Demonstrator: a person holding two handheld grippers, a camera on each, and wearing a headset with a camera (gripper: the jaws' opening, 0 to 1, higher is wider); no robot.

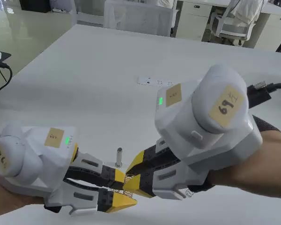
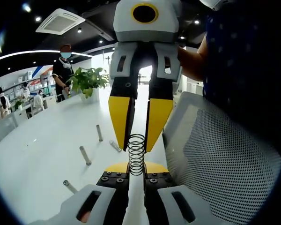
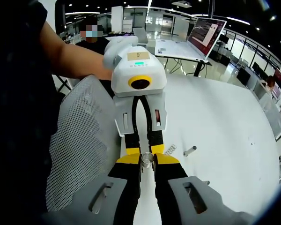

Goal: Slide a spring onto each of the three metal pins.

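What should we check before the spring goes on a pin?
1. Spring held in the left gripper: ok.
2. Right gripper pinching the spring too: cannot tell; its jaws sit on either side of it.
3. Three pins standing bare on the table, far pin, middle pin, near pin: ok.
4. Spring lined up over a pin: not ok; all three pins are off to one side.
5. Spare spring waiting on the table: ok.
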